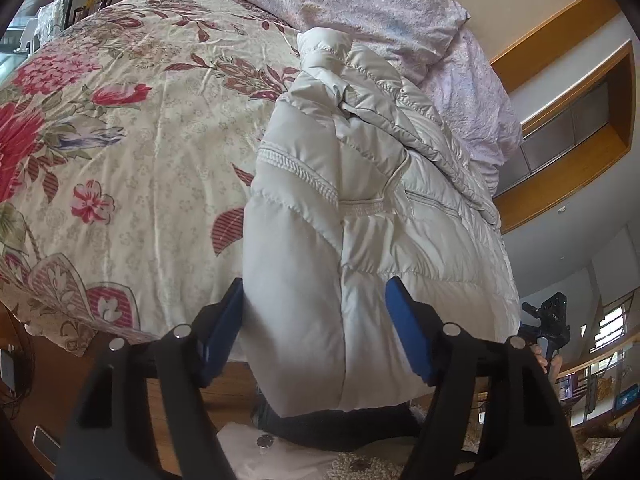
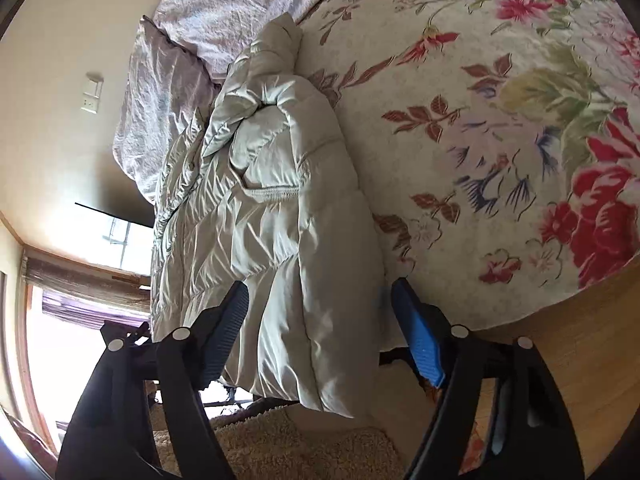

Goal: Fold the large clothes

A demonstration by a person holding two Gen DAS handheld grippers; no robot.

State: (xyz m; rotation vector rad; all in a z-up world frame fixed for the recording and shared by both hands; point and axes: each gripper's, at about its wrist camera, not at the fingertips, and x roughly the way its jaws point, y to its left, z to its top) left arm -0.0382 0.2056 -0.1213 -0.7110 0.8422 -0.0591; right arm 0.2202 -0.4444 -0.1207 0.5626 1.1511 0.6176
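Note:
A cream puffer jacket lies lengthwise on the bed, its hem hanging over the bed's near edge. It also shows in the right wrist view. My left gripper is open, its blue fingers standing either side of the jacket's hem, not pinching it. My right gripper is open too, its blue fingers straddling the hem of the jacket. The right gripper also shows in the left wrist view, beyond the jacket's far side.
The bed is covered by a floral quilt, which also shows in the right wrist view. A lilac pillow lies at the head. A shaggy beige rug lies on the floor below. Wooden shelves line the wall.

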